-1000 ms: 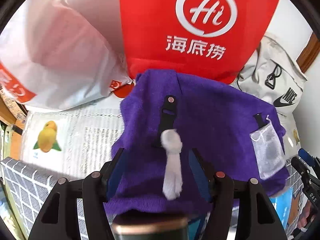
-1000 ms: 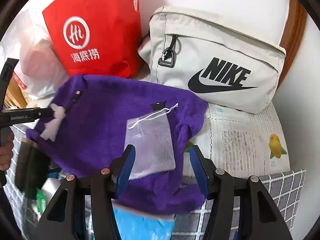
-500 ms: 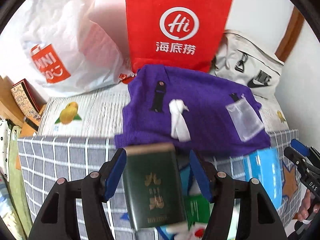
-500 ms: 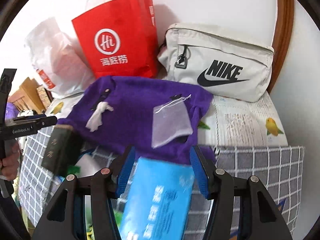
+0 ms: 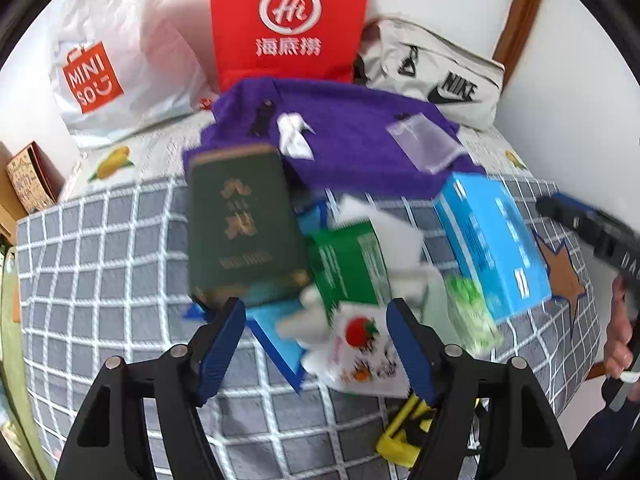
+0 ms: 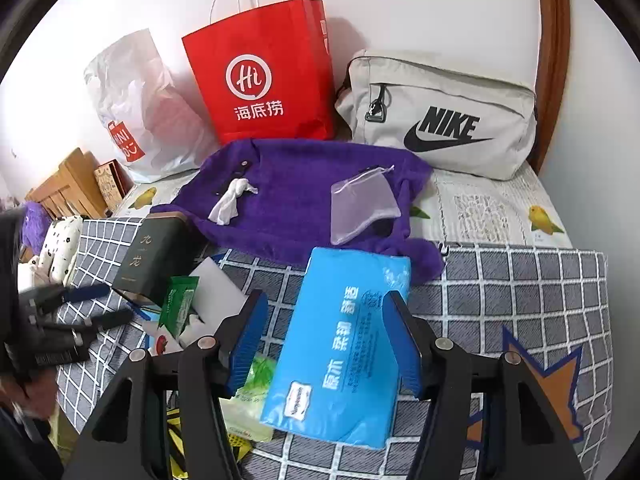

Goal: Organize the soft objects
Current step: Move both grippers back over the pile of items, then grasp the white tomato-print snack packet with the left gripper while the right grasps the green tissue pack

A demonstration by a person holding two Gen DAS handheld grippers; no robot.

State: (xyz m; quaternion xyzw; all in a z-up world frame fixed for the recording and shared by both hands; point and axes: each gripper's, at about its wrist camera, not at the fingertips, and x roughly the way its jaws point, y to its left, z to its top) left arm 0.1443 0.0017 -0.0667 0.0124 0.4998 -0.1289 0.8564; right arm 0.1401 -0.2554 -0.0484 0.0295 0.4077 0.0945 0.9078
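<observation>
A purple towel lies spread at the back of the bed. On it lie a knotted white cloth and a clear mesh pouch. My left gripper is open and empty above a pile of packets, well short of the towel. My right gripper is open and empty, with a blue tissue pack lying between its fingers in view. The left gripper also shows in the right wrist view.
A red paper bag, a white Miniso bag and a grey Nike bag stand along the wall. A dark green box, a green packet, a strawberry packet and a yellow item lie on the checked blanket.
Both grippers have pulled back from the towel toward the bed's front edge. The white cloth and the mesh pouch stay on the towel. The packets and the green box have come into view.
</observation>
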